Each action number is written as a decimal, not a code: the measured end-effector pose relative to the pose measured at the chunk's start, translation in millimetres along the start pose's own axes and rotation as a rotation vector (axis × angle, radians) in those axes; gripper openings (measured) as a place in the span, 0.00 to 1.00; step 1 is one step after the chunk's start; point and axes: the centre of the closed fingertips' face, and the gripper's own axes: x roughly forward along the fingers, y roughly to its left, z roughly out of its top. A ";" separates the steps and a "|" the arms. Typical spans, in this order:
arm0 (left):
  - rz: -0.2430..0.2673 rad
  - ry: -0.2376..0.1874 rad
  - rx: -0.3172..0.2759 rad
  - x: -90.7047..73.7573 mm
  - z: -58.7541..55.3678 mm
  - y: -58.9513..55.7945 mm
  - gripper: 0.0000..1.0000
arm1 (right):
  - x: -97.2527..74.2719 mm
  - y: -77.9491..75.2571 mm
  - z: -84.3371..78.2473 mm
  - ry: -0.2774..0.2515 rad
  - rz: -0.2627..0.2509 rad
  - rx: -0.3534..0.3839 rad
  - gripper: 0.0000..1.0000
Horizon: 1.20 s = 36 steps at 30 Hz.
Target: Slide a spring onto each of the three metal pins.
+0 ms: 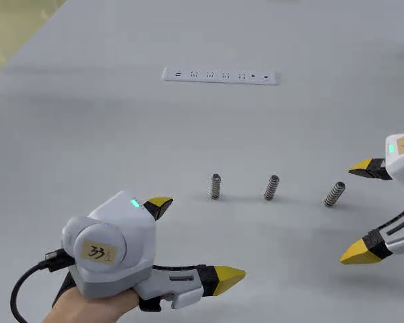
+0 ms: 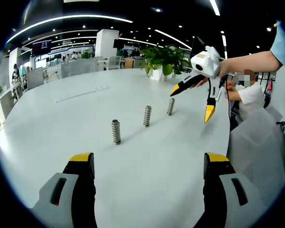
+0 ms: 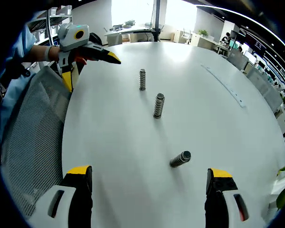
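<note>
Three small coiled springs stand in a row on the white table: left spring [image 1: 215, 186], middle spring [image 1: 271, 188], and right spring [image 1: 334, 194], which leans over. Any pin inside them is hidden. My left gripper [image 1: 195, 242] is open at the near left, short of the row, with nothing between its yellow-tipped fingers. My right gripper [image 1: 359, 209] is open beside the leaning spring, apart from it. In the left gripper view the springs [image 2: 147, 115] stand ahead of the open left gripper [image 2: 148, 161]. The leaning spring [image 3: 180, 159] lies just ahead of the open right gripper [image 3: 149, 172].
A white power strip [image 1: 219, 75] lies flat at the far side of the table. A grey mesh chair [image 3: 28, 133] stands at the table's edge beside the person. Potted plants [image 2: 164, 57] stand beyond the table.
</note>
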 end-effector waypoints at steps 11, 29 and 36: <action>-0.005 0.026 0.062 -1.3 8.0 9.6 0.94 | -18.4 23.2 1.9 -0.140 -0.066 0.111 0.99; 0.061 0.002 -0.002 -10.2 10.2 24.2 0.94 | -24.1 41.5 11.6 -0.259 -0.091 0.242 0.99; 0.082 -0.012 -0.021 -13.1 10.4 26.7 0.94 | -20.5 41.5 14.0 -0.264 -0.085 0.260 0.99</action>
